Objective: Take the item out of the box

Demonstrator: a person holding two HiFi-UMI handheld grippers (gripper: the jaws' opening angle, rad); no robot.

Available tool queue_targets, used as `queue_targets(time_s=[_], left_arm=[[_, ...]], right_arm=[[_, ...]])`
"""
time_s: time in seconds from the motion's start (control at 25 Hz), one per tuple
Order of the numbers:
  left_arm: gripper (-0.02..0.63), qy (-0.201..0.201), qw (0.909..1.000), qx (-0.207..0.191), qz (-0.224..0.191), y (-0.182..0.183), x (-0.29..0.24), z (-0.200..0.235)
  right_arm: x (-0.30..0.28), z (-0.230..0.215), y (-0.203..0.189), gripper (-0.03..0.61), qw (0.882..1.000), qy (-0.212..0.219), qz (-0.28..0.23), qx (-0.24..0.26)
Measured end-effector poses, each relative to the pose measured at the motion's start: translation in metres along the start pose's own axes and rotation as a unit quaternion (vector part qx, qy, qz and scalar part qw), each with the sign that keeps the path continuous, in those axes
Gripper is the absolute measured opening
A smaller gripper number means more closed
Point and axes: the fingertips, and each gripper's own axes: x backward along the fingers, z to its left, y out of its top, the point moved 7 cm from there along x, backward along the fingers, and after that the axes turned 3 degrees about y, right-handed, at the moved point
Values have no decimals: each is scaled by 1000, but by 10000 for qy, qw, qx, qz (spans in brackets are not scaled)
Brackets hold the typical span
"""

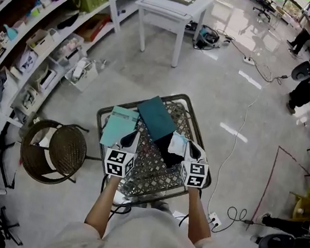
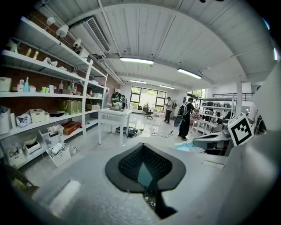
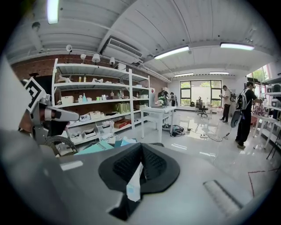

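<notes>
Packet (image 1: 178,142) pinched in right hand-held gripper (image 1: 190,146); left hand-held gripper (image 1: 131,141) pinches pale teal box (image 1: 118,125).

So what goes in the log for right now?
left gripper: jaws shut on pale box | right gripper: jaws shut on white packet | dark box: lying on table

Bright, even indoor light; I get a clear working view.
Ceiling strip lights (image 3: 171,52) and far windows (image 3: 199,90) light the room; white glare streaks the glossy floor (image 1: 205,82); shadows are faint; both gripper views bend and darken at their rims; the right gripper (image 3: 140,151), close to my lens, looks soft.
</notes>
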Motion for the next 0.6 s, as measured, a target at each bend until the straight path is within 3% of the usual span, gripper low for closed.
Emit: queue_targets(time_s=[0.6], left_arm=[[5, 29, 9961, -350, -805, 76, 18, -16]], right_arm=[[32, -11, 83, 2, 9957, -77, -887, 260]])
